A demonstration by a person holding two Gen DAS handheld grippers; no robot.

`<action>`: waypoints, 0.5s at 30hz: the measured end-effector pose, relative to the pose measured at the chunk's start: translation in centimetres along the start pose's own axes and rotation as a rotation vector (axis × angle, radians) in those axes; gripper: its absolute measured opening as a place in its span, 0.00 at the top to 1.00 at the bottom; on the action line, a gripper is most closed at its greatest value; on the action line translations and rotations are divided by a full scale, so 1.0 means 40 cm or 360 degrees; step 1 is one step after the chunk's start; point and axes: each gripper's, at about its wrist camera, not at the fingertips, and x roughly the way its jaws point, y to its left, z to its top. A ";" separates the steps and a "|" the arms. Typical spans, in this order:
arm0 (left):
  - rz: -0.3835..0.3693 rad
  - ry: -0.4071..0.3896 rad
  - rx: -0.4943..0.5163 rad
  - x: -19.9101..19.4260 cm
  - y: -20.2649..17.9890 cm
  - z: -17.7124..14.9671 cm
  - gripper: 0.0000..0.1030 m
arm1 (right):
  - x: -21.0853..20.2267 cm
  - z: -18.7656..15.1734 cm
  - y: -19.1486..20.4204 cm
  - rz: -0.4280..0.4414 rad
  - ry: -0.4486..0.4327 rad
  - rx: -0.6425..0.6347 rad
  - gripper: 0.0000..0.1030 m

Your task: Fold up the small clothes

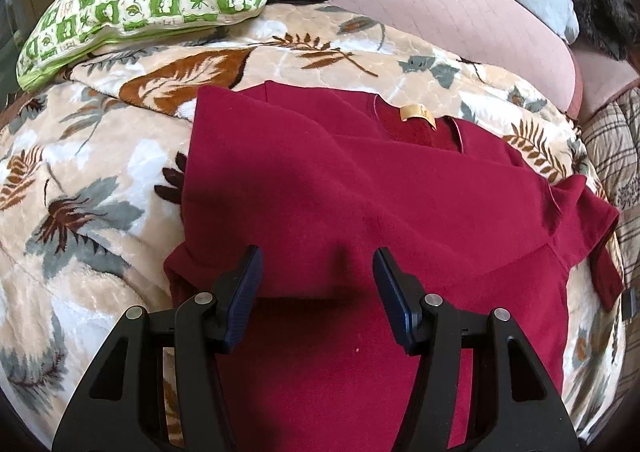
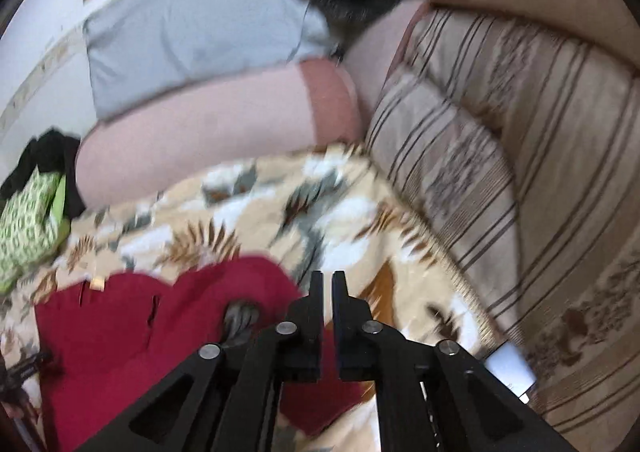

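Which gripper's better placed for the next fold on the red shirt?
Left, probably. The left gripper is open, right over the red shirt at a folded edge. The right gripper looks nearly shut, beside the shirt's edge.

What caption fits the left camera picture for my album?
Open left tool hovering over a partly folded red shirt on a leafy blanket.

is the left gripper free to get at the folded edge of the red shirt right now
Probably yes: the left gripper is open, holds nothing, and hangs right over the red shirt, whose folded edge lies between its fingers with nothing in the way.
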 end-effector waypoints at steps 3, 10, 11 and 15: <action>0.0016 0.0001 0.0037 -0.001 -0.004 -0.005 0.45 | 0.089 -0.067 -0.009 -0.0031 0.0123 -0.0051 0.39; 0.0031 0.0020 0.0026 0.012 0.000 -0.004 0.45 | 0.224 -0.171 -0.028 -0.0072 0.0306 -0.0236 0.77; 0.0029 0.0019 0.0025 0.012 0.001 -0.003 0.45 | 0.220 -0.177 -0.030 -0.0067 0.0305 -0.0240 0.97; 0.0025 0.0009 0.0021 0.006 0.006 0.002 0.45 | 0.113 -0.133 -0.065 0.0038 0.0102 -0.0085 0.97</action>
